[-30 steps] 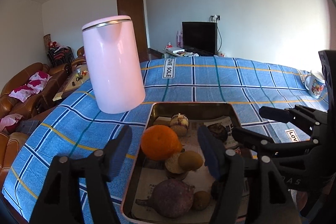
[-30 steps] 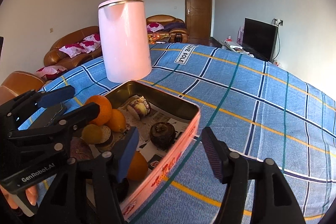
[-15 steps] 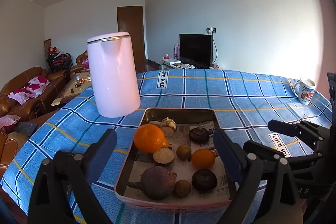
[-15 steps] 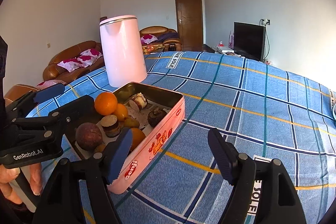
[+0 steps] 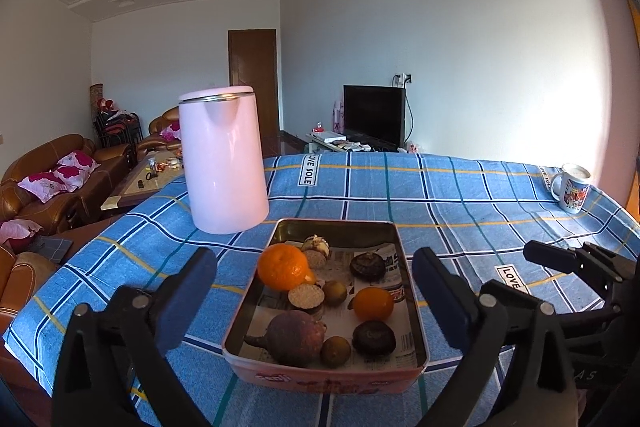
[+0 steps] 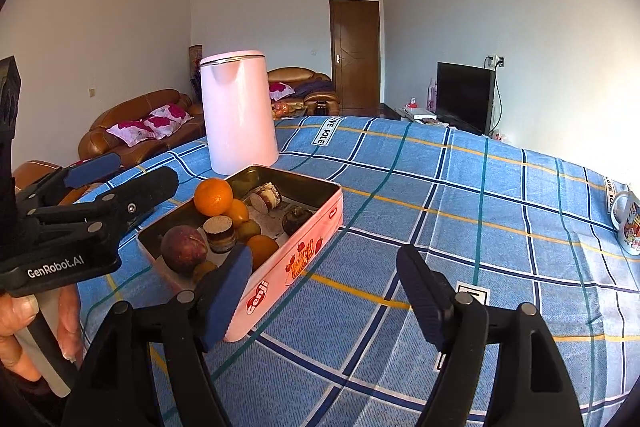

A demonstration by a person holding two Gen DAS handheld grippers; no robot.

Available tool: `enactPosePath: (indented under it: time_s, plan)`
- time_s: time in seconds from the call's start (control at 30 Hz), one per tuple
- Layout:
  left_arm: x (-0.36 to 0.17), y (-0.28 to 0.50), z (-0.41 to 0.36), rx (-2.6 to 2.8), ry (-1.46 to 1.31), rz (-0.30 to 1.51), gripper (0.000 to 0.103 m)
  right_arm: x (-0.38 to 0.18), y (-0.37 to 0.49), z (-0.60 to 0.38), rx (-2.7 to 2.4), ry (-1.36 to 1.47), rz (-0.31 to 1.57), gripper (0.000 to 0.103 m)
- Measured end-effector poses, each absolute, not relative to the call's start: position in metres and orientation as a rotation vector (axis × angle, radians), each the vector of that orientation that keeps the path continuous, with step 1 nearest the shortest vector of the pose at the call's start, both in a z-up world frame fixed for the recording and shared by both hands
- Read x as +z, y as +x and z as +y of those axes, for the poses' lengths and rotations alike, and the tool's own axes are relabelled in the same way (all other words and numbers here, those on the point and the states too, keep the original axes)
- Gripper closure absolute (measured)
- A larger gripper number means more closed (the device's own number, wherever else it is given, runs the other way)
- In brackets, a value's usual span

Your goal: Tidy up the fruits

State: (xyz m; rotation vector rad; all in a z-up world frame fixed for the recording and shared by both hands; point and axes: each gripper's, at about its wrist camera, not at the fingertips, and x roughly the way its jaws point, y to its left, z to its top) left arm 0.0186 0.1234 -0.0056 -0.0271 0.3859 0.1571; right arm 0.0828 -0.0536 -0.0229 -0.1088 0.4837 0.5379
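A pink tin (image 5: 326,375) (image 6: 296,259) lined with newspaper holds several fruits: a large orange (image 5: 283,266) (image 6: 213,196), a smaller orange (image 5: 373,303), a purple fruit (image 5: 295,337) (image 6: 184,249), dark round ones (image 5: 367,265) and small brown ones. My left gripper (image 5: 314,291) is open and empty, raised just in front of the tin. My right gripper (image 6: 324,275) is open and empty, to the right of the tin above the cloth. The left gripper also shows in the right wrist view (image 6: 120,175).
A pink kettle (image 5: 222,159) (image 6: 238,117) stands behind the tin at the left. A printed mug (image 5: 571,187) (image 6: 630,223) stands at the far right. The table wears a blue checked cloth (image 5: 440,199). Sofas and a coffee table lie beyond the left edge.
Both grippers have drawn back and up from the tin, so the whole tin and its fruits now show. Both stayed open and empty.
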Motion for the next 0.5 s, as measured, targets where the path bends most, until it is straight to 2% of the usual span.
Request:
enactPosePath:
  time_s: [0.5]
  plan:
    - [-0.006,0.015,0.123,0.178,-0.034,0.382,0.001,-0.017,0.068,-0.065,0.538,-0.082,0.431,0.027]
